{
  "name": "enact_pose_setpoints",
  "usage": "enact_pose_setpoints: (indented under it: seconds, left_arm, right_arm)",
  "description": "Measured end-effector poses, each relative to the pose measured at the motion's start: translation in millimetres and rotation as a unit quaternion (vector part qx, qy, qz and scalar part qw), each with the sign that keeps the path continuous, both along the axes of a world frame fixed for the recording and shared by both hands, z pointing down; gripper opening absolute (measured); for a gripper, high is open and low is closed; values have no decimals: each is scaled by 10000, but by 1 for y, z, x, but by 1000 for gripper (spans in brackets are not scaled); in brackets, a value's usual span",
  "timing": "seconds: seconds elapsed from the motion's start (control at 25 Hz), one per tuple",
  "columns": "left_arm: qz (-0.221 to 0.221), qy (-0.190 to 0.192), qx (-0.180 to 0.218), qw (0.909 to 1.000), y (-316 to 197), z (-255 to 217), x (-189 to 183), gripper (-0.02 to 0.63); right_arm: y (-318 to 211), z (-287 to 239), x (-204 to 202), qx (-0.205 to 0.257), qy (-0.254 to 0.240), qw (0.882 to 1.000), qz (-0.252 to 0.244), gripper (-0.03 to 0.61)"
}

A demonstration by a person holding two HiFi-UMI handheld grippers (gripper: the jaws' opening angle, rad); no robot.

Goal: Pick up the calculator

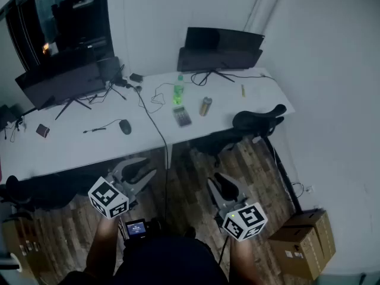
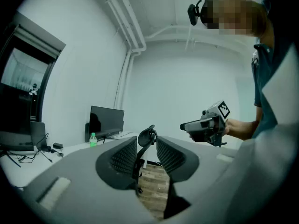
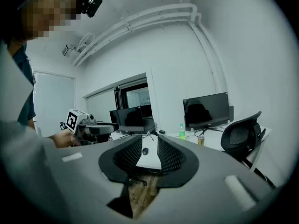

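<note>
Over the wooden floor (image 1: pixel 189 180), both grippers stand short of the table (image 1: pixel 89 147).
Nearest, the left gripper (image 1: pixel 139 172) and right gripper (image 1: pixel 218 187) hold their jaws apart on nothing. Farther off, the calculator (image 1: pixel 181 116) lies flat on the table, near a green bottle (image 1: pixel 178 92) and a can (image 1: pixel 205 106). It would be best to step in beside the chair (image 1: pixel 258 120), come in low, and straddle the calculator's long edges.

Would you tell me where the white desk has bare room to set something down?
The white desk is bare front left, nearer than the black mouse, and right of the gold can. Crowded around the grey calculator, green plastic bottle and black cables.
</note>
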State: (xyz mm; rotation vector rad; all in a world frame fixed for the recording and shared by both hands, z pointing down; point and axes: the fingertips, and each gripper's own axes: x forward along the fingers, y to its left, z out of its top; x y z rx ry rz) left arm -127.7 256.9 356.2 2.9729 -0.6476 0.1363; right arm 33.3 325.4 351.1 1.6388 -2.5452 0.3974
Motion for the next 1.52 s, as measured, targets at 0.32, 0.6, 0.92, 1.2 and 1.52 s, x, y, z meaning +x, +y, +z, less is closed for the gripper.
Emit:
enact_pose_setpoints:
  seconds: [0.32,0.6,0.92,1.2,1.52]
  left_arm:
    - [190,-19,-65,9998,-19,8,1,126]
    - [327,-16,-155,9993,-37,16,-4,126]
    - [438,28,-191,9989,-62,21,-21,126]
    - [405,-11,-325,9987,-77,32,-15,126]
    - [3,-175,-424,9989,-109,40,9,126]
  right_arm:
    - [-14,8,-1,-83,8,9998,177,83]
    - [-30,12,-9,-154,-51,9993,324,83]
    - [-57,8,-26,-93,-270,9983,509,84]
    - [-77,14,-21,-192,-323,9983,444,84]
    - [-128,22,6,-244,-471,9986,33,84]
